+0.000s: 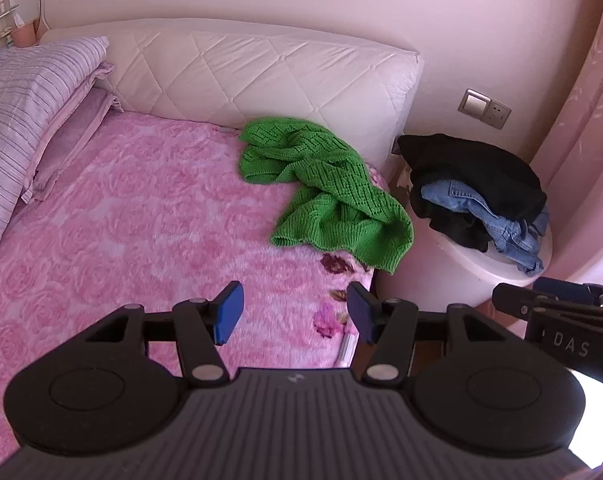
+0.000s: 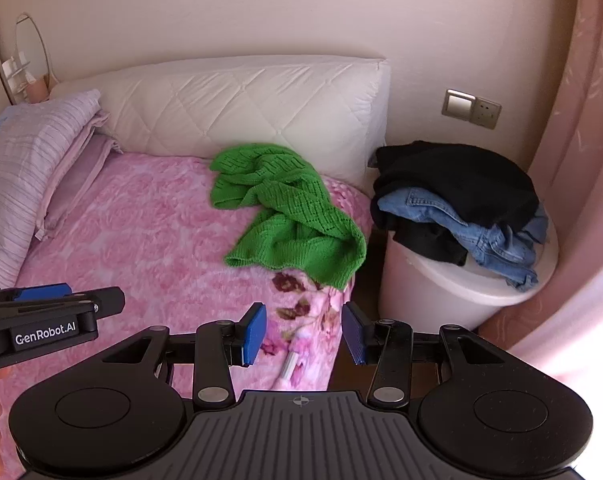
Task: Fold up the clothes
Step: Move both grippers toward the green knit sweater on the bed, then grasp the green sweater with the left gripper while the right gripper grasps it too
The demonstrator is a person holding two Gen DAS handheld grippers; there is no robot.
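Note:
A crumpled green knit sweater (image 1: pixel 321 188) lies on the pink floral blanket (image 1: pixel 141 220) near the bed's right edge, below the headboard; it also shows in the right wrist view (image 2: pixel 289 212). My left gripper (image 1: pixel 295 312) is open and empty, held above the blanket short of the sweater. My right gripper (image 2: pixel 304 332) is open and empty, above the bed's right edge. Each gripper shows at the side of the other's view. A pile of black clothes (image 2: pixel 457 180) and blue jeans (image 2: pixel 473 232) sits on the round white nightstand (image 2: pixel 441 292).
The quilted white headboard (image 1: pixel 241 76) stands behind the sweater. Striped lilac pillows (image 1: pixel 25 112) are stacked at the bed's left. A pink curtain (image 2: pixel 581 160) hangs at the right. A wall switch and socket (image 2: pixel 471 109) are above the nightstand.

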